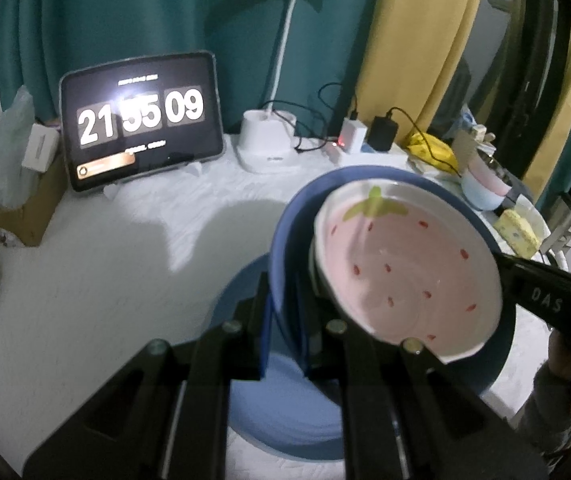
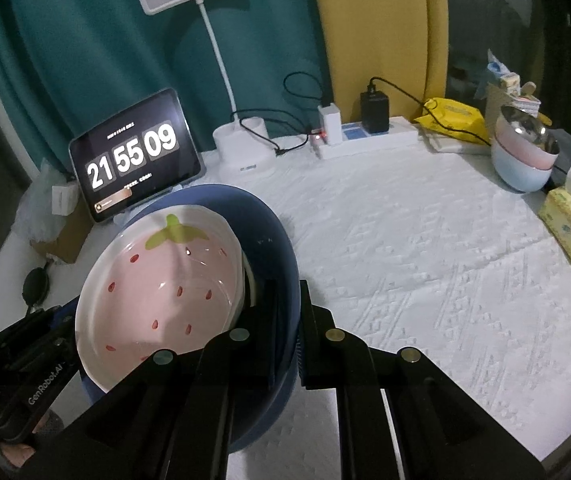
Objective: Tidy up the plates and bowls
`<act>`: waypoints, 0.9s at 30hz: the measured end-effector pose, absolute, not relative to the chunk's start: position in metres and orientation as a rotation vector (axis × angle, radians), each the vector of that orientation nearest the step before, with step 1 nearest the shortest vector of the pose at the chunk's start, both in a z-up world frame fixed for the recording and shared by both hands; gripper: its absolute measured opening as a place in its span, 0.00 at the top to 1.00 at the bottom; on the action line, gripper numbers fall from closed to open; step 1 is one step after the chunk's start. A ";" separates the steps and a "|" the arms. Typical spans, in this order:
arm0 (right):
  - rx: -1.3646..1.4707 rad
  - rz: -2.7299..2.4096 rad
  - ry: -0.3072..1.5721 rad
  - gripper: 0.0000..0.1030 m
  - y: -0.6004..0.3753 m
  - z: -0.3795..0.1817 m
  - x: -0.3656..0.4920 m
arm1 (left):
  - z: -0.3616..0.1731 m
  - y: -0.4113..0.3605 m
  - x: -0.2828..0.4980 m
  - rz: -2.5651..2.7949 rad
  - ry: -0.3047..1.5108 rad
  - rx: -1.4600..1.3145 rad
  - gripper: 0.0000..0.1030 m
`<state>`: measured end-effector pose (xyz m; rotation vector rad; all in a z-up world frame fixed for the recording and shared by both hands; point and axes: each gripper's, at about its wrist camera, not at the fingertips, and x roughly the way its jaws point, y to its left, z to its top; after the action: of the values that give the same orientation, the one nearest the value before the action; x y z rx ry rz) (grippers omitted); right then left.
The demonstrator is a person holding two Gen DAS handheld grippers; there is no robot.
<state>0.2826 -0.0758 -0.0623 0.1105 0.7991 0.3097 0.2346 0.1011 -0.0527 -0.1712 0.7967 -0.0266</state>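
Observation:
A dark blue bowl (image 1: 285, 236) holds a pink strawberry-patterned plate (image 1: 401, 272) inside it. The stack is lifted and tilted above a light blue plate (image 1: 285, 408) on the white table. My left gripper (image 1: 285, 292) is shut on the bowl's left rim. My right gripper (image 2: 289, 300) is shut on the bowl's (image 2: 269, 232) right rim, with the strawberry plate (image 2: 165, 284) to its left. Stacked pastel bowls (image 2: 521, 160) with a metal bowl on top stand at the far right.
A tablet clock (image 2: 137, 156), a white desk lamp (image 2: 241, 148), a power strip with chargers (image 2: 365, 136) and a yellow packet (image 2: 453, 116) line the back. A yellow sponge (image 2: 569, 228) lies at the right edge. A cardboard box (image 1: 21, 208) stands left.

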 end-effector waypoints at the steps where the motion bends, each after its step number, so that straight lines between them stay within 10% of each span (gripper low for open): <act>1: 0.110 0.312 0.804 0.90 -0.074 -0.064 0.284 | -0.054 0.102 0.235 -0.024 0.800 -0.173 0.91; 27: 0.118 0.324 0.868 0.90 -0.060 -0.084 0.307 | -0.063 0.113 0.249 0.010 0.834 -0.167 0.90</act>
<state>0.3069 -0.0600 -0.0844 0.1181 0.8683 0.3239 0.2489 0.1128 -0.0634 -0.1672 0.8343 0.0100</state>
